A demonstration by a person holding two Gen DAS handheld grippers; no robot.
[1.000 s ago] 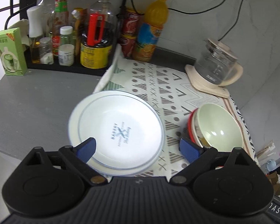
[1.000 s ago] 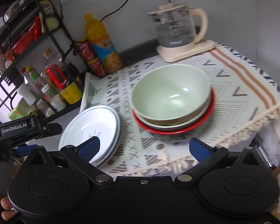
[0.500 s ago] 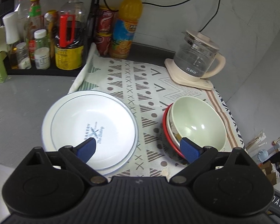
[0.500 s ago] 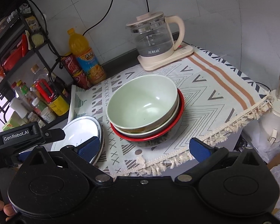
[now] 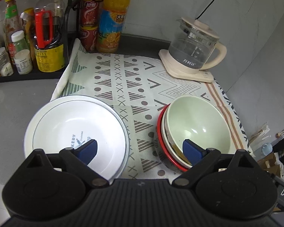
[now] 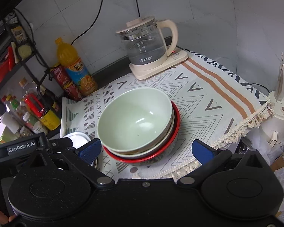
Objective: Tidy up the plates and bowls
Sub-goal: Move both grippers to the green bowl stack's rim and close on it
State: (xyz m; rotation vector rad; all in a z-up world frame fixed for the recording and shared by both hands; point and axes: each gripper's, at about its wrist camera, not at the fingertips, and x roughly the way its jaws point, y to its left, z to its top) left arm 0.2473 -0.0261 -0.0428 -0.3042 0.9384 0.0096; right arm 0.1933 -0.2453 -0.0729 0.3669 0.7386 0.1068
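Two white plates (image 5: 75,130) sit one on top of the other at the near left, half on the gray counter (image 5: 15,102) and half on the patterned cloth (image 5: 126,87). The top plate has blue words in its middle. To the right of the plates, close by but not touching, is a stack of bowls (image 5: 196,132). A pale green bowl (image 6: 134,121) sits on top, a little tilted, and a bowl with a red rim (image 6: 177,124) is near the bottom of the stack. The stack stands on the cloth.

The left gripper (image 5: 139,149) hangs over the gap between the plates and the bowls. Its two blue tips are spread wide and hold nothing. One tip is over the plates and the other is over the green bowl.

The right gripper (image 6: 145,150) is near the bowls, and its tips are wide apart too, with nothing between them. The bowl stack shows between its two tips.

At the far right a glass kettle (image 5: 195,47) stands on its cream base. At the far side are an orange drink bottle (image 5: 112,19) and red cans (image 5: 89,22). More bottles (image 5: 28,37) stand on a dark shelf at the far left.
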